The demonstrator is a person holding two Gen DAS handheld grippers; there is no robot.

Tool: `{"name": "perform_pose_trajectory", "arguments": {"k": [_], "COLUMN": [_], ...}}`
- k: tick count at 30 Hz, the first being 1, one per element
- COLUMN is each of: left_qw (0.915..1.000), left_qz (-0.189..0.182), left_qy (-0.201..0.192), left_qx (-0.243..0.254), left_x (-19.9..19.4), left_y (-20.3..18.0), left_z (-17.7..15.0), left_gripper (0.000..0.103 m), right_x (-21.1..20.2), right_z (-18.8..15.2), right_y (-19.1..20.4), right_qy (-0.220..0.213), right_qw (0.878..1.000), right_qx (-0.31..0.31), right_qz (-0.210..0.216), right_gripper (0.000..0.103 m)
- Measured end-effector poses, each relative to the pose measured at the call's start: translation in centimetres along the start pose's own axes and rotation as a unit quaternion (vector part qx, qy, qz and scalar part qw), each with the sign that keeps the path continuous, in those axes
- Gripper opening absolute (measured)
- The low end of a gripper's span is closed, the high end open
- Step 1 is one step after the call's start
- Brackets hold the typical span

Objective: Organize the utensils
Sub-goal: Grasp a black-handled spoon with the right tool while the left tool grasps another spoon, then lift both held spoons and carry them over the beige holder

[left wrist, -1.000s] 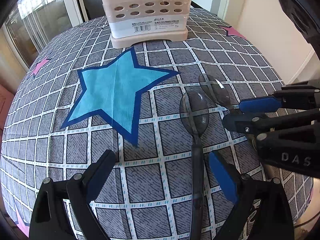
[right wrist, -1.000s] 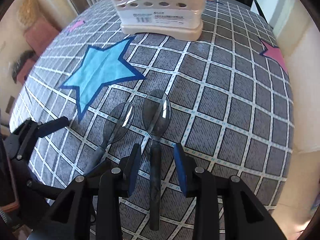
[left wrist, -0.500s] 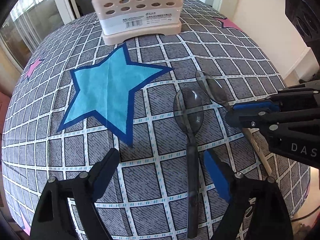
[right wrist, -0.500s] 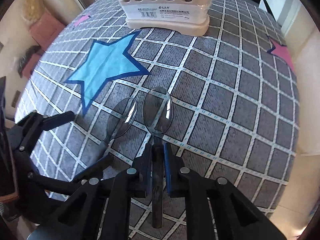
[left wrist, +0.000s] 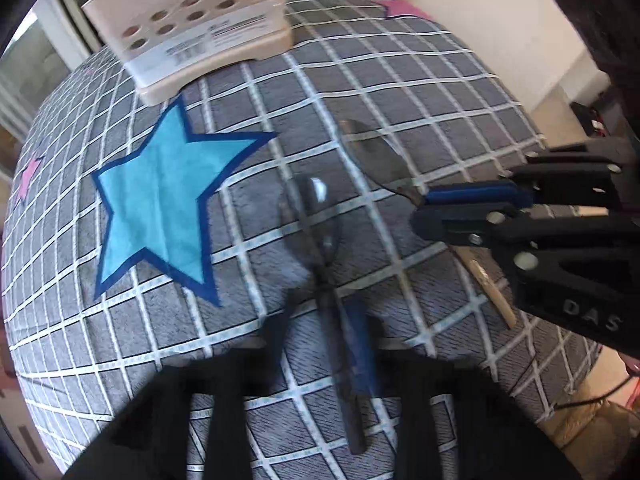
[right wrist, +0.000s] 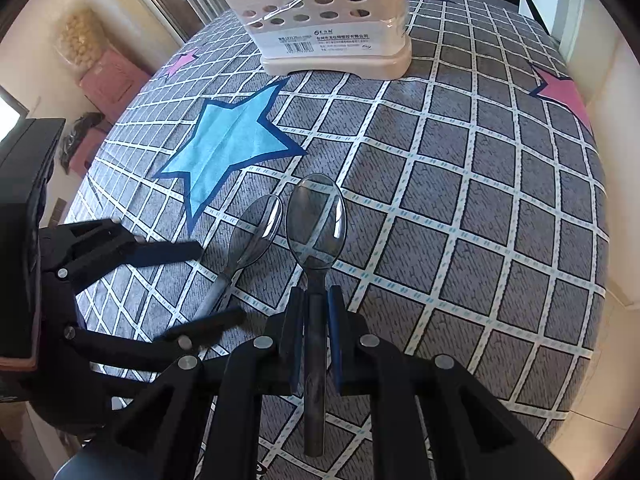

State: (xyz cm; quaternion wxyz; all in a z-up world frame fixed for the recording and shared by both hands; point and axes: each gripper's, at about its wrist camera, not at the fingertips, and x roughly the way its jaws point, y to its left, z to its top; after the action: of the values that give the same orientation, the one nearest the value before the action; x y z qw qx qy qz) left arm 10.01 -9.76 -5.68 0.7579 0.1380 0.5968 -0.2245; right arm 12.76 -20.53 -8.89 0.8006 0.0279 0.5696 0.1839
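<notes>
two smoky see-through spoons lie side by side on the checked cloth (right wrist: 460,184), bowls toward the holder (right wrist: 328,24) at the far end, well apart from it. the right spoon (right wrist: 316,224) has its handle clamped between the blue pads of the right gripper (right wrist: 314,316), low on the neck so the bowl sticks out ahead, which i judge suits dropping it handle-down or bowl-up into the holder. the left spoon (right wrist: 256,232) sits with its handle running back between the left gripper's (left wrist: 340,344) fingers, whose jaws have just been closing around it; that view is smeared with motion, so the pads look pressed to the handle but i can't be fully sure of contact. both spoons appear barely off or just on the cloth; which, i can't tell.

hard to read: the left spoon's bowl (left wrist: 312,216) is blurred to a ghost in the left view. a pale wooden stick (left wrist: 492,288), maybe a chopstick, pokes out under the right gripper (left wrist: 420,208), its ends hidden. the holder's top is cut off, with only tips of wooden things showing inside.
</notes>
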Motion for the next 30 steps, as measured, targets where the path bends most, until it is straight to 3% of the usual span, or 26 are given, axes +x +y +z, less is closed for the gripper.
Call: {"name": "perform_pose_trajectory", "arguments": {"k": [4, 12, 18, 30], "left_qw": [0.9986, 0.9891, 0.9794, 0.9659], "left_qz": [-0.023, 0.025, 0.038, 0.047], "left_qy": [-0.034, -0.125, -0.179, -0.238], "left_qx": [-0.034, -0.075, -0.084, -0.09], "left_x": [-0.4, -2.0, -3.3, -4.6], "left_y": [0.2, 1.0, 1.0, 1.2], "left_z": [-0.5, -2.9, -3.7, -3.9], "left_gripper": [0.042, 0.042, 0.042, 0.042], "right_x": [-0.5, -1.0, -1.3, -1.4], "right_z": [-0.3, -0.5, -0.4, -0.3], "right_y": [-0.4, -1.2, -1.5, -1.5], "right_qy": [-0.007, -0.029, -0.039, -0.052], "right_qw": [1.0, 0.999, 0.998, 0.996], "right_qx": [0.006, 0.023, 0.036, 0.05], "right_qz": [0.003, 0.014, 0.022, 0.043], "right_gripper": [0.012, 0.012, 0.012, 0.013]}}
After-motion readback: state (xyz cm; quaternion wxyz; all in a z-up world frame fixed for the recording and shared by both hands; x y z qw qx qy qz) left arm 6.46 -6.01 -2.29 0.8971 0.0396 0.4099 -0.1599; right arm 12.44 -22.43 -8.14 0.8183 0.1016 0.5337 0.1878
